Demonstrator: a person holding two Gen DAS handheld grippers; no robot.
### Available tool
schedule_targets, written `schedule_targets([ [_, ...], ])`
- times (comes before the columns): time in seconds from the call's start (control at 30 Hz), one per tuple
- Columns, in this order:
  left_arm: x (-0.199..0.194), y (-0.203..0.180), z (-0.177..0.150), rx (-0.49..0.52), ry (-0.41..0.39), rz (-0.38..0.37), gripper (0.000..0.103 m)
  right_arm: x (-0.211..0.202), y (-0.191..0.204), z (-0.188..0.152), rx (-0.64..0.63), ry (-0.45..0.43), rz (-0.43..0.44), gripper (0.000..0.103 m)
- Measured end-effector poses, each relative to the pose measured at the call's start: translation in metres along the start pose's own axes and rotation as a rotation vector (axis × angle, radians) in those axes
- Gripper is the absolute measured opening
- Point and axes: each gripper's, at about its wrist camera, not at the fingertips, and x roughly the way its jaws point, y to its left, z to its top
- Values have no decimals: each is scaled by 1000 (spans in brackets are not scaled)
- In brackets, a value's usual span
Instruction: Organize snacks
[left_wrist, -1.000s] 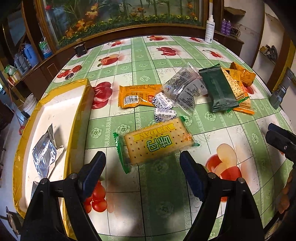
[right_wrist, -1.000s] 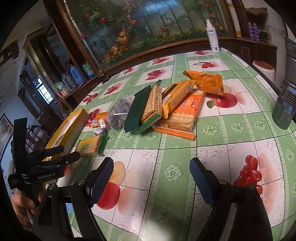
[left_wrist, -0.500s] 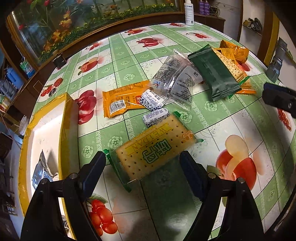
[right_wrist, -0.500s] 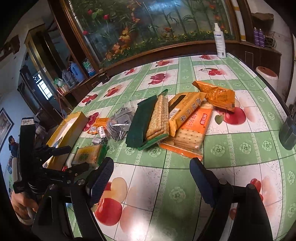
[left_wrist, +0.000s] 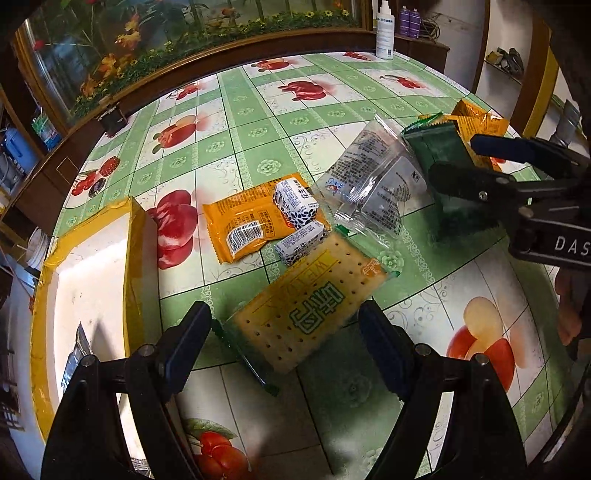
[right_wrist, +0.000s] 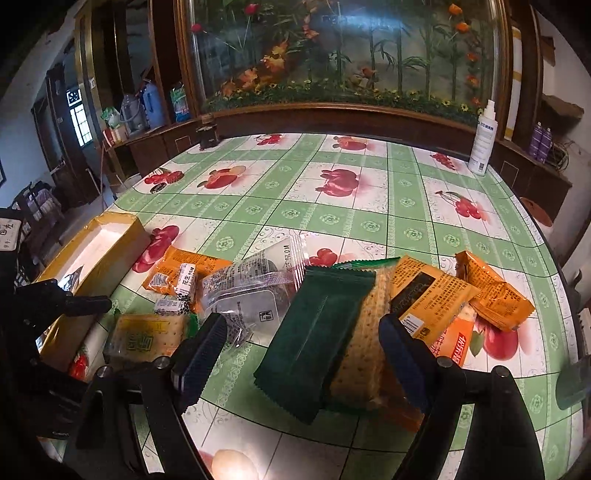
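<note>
My left gripper (left_wrist: 286, 341) is open, its fingers on either side of the near end of a yellow-green cracker pack (left_wrist: 306, 306). Beyond the pack lie two small white candy packs (left_wrist: 295, 203), an orange snack packet (left_wrist: 240, 221) and a clear plastic packet (left_wrist: 373, 184). My right gripper (right_wrist: 303, 354) is open around the near end of a dark green cracker pack (right_wrist: 317, 332), with orange cracker packs (right_wrist: 436, 295) to its right. The right gripper also shows in the left wrist view (left_wrist: 472, 162). A yellow box (left_wrist: 88, 269) with a white inside stands at the left.
A silver foil packet (left_wrist: 74, 362) lies inside the box. A white spray bottle (right_wrist: 484, 140) stands at the table's far right edge. A small dark object (right_wrist: 207, 136) sits at the far edge. A wood-framed aquarium (right_wrist: 332, 55) backs the table.
Both grippers have moved forward. The left one now straddles the yellow-green cracker pack, and the right one has moved left and straddles the dark green pack.
</note>
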Motion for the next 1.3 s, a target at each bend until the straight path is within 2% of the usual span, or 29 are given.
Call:
schedule_targets([
  [0.13, 12, 2, 7, -17, 38, -48, 82, 7, -5, -3, -4, 19, -14, 86],
  [0.23, 26, 0, 6, -37, 95, -49, 83, 13, -11, -9, -17, 44, -30, 85],
  [0.3, 27, 1, 2, -73, 100, -108, 86, 11, -15, -14, -38, 52, -60, 84],
  [0.33, 24, -2, -2, -79, 101, -104, 86, 9, -18, -17, -42, 57, -74, 84],
  [0.4, 18, -9, -9, -78, 105, -113, 86, 4, -28, -22, -31, 58, -69, 84],
  [0.53, 4, -22, -21, -95, 116, -208, 86, -12, -49, -34, 31, 69, -60, 84],
  [0.6, -2, -21, -22, -139, 114, -252, 86, -21, -56, -33, 72, 37, 4, 84],
  [0.73, -8, -8, -17, -197, 71, -186, 86, -28, -49, -24, 86, -11, 47, 84],
  [0.9, 11, 5, -11, -250, 107, -222, 87, -14, -14, -17, -40, -21, 134, 83],
  [1.03, 12, -4, -9, -221, 100, -167, 87, -4, -2, -21, -101, 33, 137, 82],
  [1.13, 10, -12, -14, -195, 98, -125, 87, -11, 1, -40, -85, 148, 302, 75],
  [1.17, 9, -14, -16, -186, 99, -117, 87, -16, 2, -50, -85, 171, 330, 74],
  [1.3, 5, -18, -22, -178, 91, -111, 87, -33, -7, -64, -62, 133, 356, 71],
])
